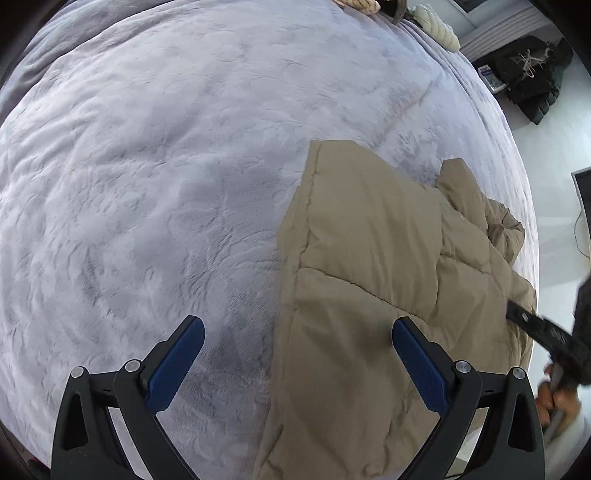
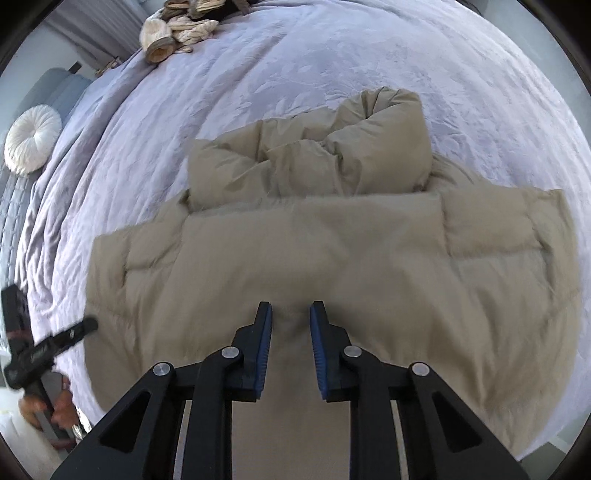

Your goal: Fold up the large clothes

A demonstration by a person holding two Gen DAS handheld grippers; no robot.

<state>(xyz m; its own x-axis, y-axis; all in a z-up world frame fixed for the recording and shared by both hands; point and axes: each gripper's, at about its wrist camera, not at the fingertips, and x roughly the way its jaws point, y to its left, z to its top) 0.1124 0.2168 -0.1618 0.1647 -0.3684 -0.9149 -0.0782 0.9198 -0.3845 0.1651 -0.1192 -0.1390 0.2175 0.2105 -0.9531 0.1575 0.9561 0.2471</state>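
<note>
Lying flat on the pale grey plush bedspread [image 2: 332,66], the tan puffer jacket [image 2: 332,266] is the only garment spread out; no box or basket shows in either view. In the right wrist view its long axis runs across the picture from left to right, with a bulky padded roll, the hood or collar [image 2: 354,147], bunched along its far edge. In the left wrist view the same jacket [image 1: 369,258] fills the lower right, its stitched edge running away from the camera.

The right gripper [image 2: 291,314] points steeply down over the middle of the jacket, its blue-padded jaws drawn narrow. A small ridge of tan fabric rises into the gap between them, but whether the pads actually press on it I cannot tell.

The left gripper [image 1: 299,336] has its jaws wide apart and holds nothing; one finger hangs over the bedspread, the other over the jacket's near corner.

A heap of cream knitted items [image 2: 181,29] lies at the far edge of the bed, well apart from the jacket. A round white pleated cushion [image 2: 31,142] sits beside the bed.
</note>
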